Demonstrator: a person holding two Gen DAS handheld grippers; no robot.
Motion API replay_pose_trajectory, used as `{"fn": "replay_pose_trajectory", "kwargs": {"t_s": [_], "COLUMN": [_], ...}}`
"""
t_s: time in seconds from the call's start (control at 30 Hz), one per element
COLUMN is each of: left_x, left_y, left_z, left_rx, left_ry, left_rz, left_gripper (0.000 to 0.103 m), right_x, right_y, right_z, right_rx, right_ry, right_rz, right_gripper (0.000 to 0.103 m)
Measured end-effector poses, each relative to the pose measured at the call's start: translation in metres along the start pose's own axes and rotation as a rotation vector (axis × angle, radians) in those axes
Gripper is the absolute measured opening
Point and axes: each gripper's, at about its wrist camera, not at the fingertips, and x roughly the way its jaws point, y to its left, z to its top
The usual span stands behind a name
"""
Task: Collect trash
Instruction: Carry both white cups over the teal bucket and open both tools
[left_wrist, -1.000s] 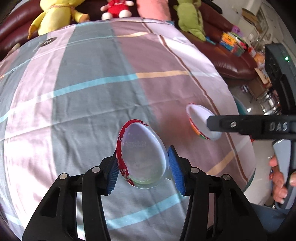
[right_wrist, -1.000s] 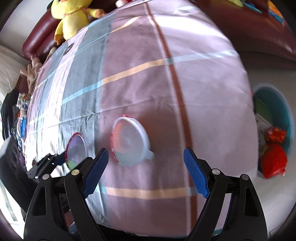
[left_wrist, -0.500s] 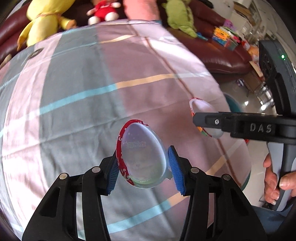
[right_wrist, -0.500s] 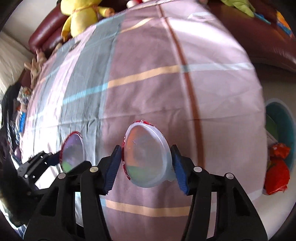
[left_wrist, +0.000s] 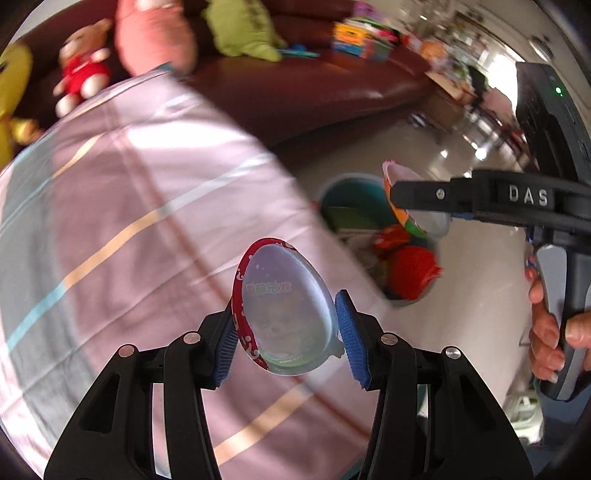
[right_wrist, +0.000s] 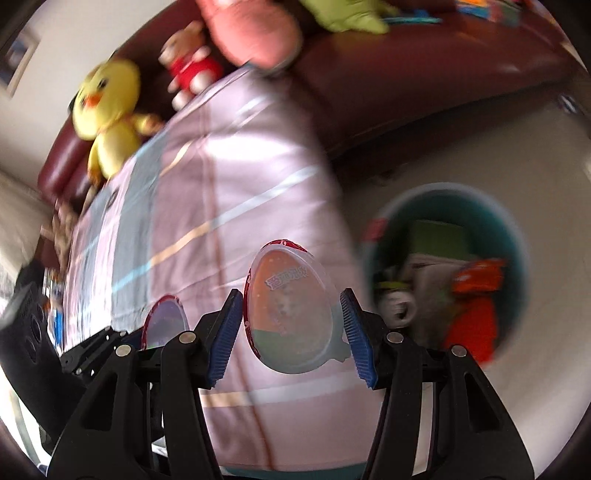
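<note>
Between the blue pads of our left gripper (left_wrist: 284, 338) sits an egg-shaped plastic shell (left_wrist: 282, 314), red-rimmed and pinched at both sides. Our right gripper (right_wrist: 291, 325) clamps a second shell (right_wrist: 290, 312) the same way, its jaws having just closed on it. At four o'clock from the striped sheet (right_wrist: 221, 192) a teal bin (right_wrist: 513, 236) stands on the floor, holding red and green wrappers. At twelve o'clock, plush toys line a dark red sofa (left_wrist: 314, 85); a hand (left_wrist: 550, 332) grips the right handle.
</note>
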Motion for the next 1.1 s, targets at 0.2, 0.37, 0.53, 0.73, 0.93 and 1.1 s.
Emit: {"fn": "replay_pose_trajectory", "kwargs": {"t_s": [0.2, 0.37, 0.53, 0.73, 0.93, 1.1], "left_x": [0.030, 0.057, 0.083, 0.102, 0.102, 0.084], "left_y": [-0.055, -0.085, -0.104, -0.112, -0.113, -0.107], "left_z": [0.022, 0.033, 0.040, 0.044, 0.042, 0.039], "left_rx": [0.086, 0.134, 0.158, 0.156, 0.150, 0.137], "left_ry": [0.043, 0.084, 0.126, 0.157, 0.153, 0.121], "left_rz": [-0.043, -0.055, -0.065, -0.039, 0.001, 0.025], "left_gripper": [0.051, 0.051, 0.051, 0.067, 0.076, 0.091], "right_x": [-0.025, -0.023, -0.012, -0.005, -0.004, -0.009], "right_y": [-0.066, -0.105, -0.126, -0.143, -0.149, -0.147], "right_z": [0.004, 0.003, 0.001, 0.003, 0.003, -0.001], "right_rx": [0.102, 0.156, 0.179, 0.195, 0.201, 0.204], "right_ry": [-0.054, -0.045, -0.021, -0.012, -0.010, -0.022], "right_rz": [-0.028, -0.031, -0.026, -0.028, -0.023, -0.028], "right_gripper": [0.052, 0.053, 0.053, 0.059, 0.071, 0.079]}}
